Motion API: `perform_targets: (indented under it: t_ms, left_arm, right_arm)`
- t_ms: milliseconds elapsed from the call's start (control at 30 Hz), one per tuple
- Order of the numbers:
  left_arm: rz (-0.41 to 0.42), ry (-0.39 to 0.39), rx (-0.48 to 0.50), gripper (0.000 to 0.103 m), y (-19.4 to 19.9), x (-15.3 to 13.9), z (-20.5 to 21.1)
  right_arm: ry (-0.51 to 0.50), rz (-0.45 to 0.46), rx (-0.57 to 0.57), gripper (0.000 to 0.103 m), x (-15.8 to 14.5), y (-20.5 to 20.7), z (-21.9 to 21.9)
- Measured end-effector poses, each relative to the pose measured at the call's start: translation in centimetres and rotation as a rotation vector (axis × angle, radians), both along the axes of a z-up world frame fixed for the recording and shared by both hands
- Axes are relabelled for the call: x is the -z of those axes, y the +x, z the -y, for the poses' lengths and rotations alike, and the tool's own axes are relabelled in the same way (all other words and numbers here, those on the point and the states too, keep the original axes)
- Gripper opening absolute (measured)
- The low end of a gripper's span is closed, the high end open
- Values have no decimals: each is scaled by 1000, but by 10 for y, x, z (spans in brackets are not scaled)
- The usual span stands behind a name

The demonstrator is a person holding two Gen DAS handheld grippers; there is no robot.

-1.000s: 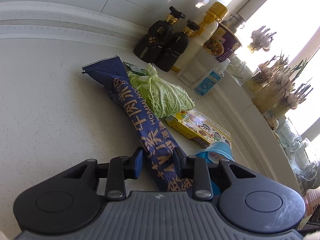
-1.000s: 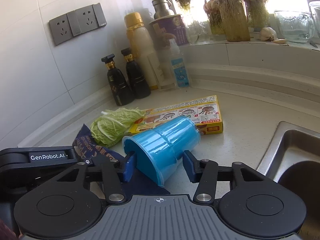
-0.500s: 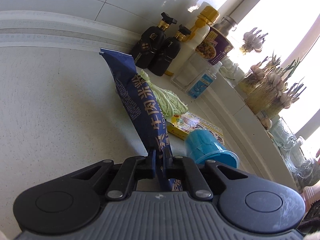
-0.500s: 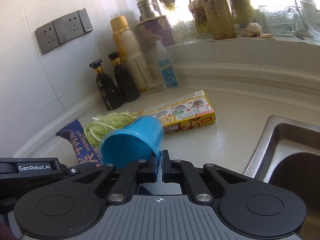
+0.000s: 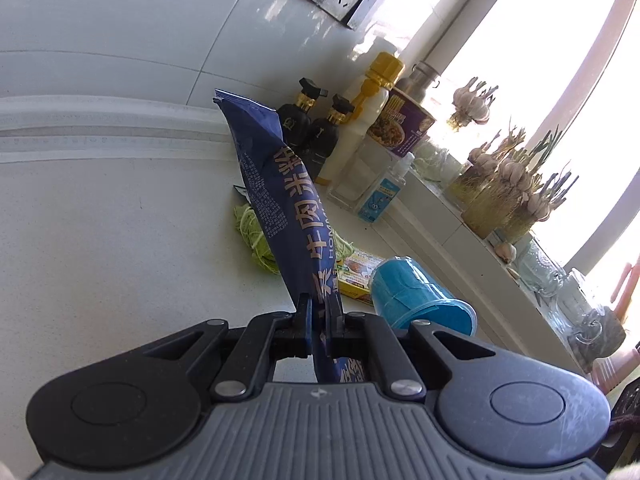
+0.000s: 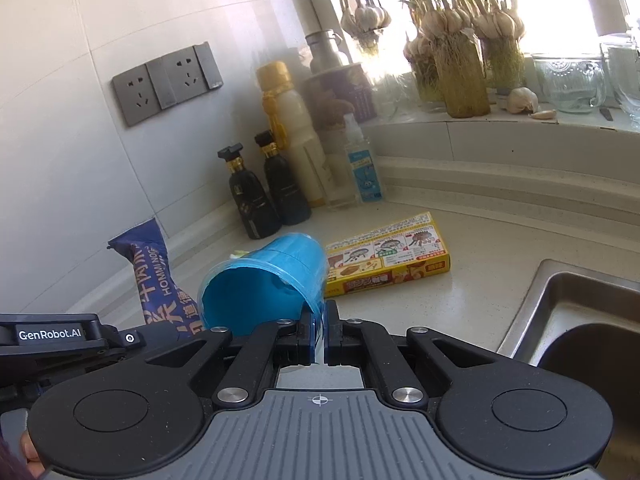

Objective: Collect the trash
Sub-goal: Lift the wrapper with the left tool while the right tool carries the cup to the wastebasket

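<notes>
White kitchen counter [image 6: 500,248] runs to a sink [image 6: 560,304] at the right. Left gripper [image 5: 318,320] is clamped on one end of the blue wrapper [image 5: 280,184], whose long axis rises up and away from the jaws. Right gripper [image 6: 319,334] pinches the rim of the blue cup [image 6: 264,284], its mouth tilted toward the camera. Both are lifted; yellow box [image 6: 388,256] and cabbage [image 5: 252,236] lie ahead, nearer the right gripper.

In the right wrist view the box [image 6: 387,258] lies flat on the counter [image 6: 500,256] at centre, the sink [image 6: 576,320] at lower right. The cup [image 6: 264,280] sits left of the box, the packet [image 6: 160,280] further left. Bottles [image 6: 276,184] stand behind them against the wall; jars [image 6: 460,64] line the sill at upper right.
</notes>
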State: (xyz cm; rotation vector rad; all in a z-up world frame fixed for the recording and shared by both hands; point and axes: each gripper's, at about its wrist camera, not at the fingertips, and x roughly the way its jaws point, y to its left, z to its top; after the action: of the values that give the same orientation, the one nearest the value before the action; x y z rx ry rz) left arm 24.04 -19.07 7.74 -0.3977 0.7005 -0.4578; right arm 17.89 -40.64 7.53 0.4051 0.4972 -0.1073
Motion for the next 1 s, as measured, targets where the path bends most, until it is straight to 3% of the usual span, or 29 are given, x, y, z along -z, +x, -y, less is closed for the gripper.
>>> perform_targets:
  t_ms: [433, 1000]
  left_arm:
    - [68, 82, -41, 5, -43, -31, -74]
    - [59, 205, -168, 5, -95, -14, -189]
  right_arm:
    - [13, 52, -114, 3, -39, -33, -53]
    - [-8, 55, -402, 3, -36, -59, -206]
